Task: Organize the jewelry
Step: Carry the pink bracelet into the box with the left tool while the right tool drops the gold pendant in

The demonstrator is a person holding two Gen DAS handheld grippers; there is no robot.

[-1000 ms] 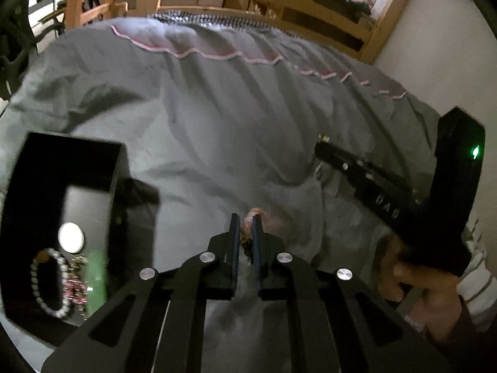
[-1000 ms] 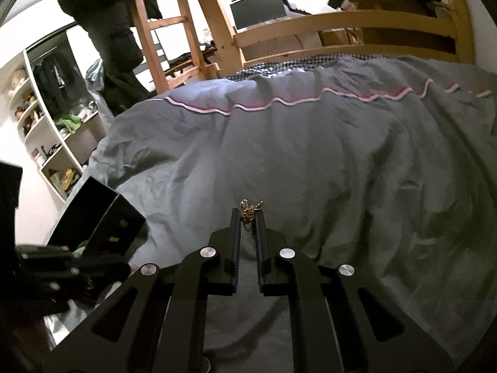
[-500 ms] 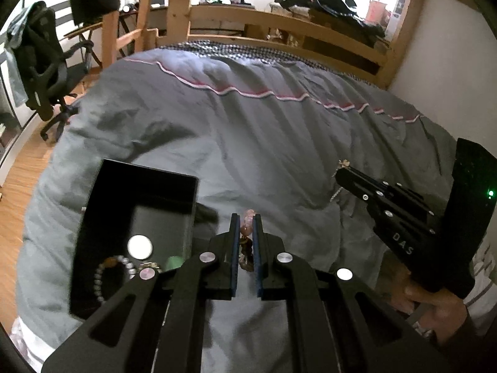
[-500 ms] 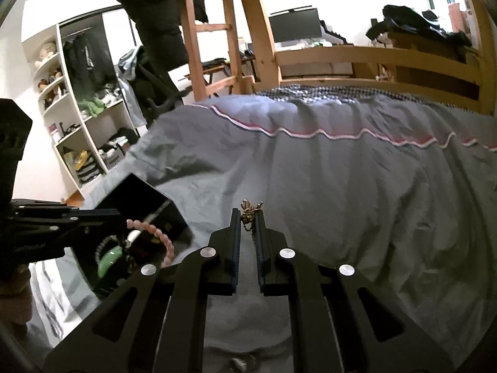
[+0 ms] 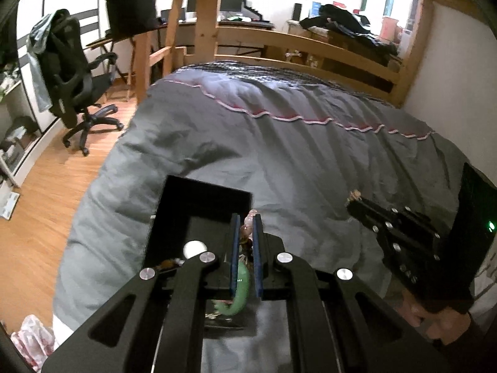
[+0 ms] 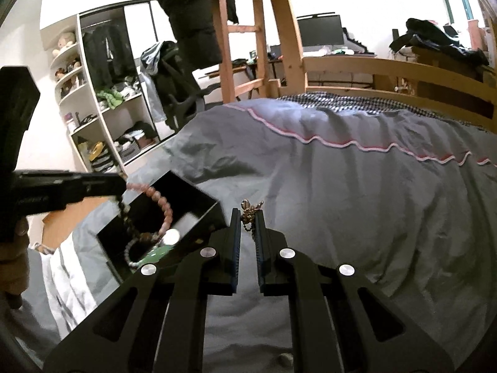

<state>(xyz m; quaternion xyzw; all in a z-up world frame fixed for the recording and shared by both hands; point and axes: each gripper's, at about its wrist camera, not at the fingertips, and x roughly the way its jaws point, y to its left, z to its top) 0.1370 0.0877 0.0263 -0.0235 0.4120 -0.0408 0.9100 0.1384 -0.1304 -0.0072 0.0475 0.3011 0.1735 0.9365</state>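
Left hand-held gripper (image 5: pixel 246 220) is pinched narrow on a pink bead bracelet (image 6: pixel 161 206), its loop hanging over the open black box (image 6: pixel 198 195) on the near left of the bed (image 6: pixel 357 186). Light and floppy, beads slick, so a grip across the strand looks right. To the right, the right hand-held gripper (image 6: pixel 247 214) clamps a fine gold chain (image 6: pixel 250 209): featherlight, limp, likely to tangle, best held near its clustered end.
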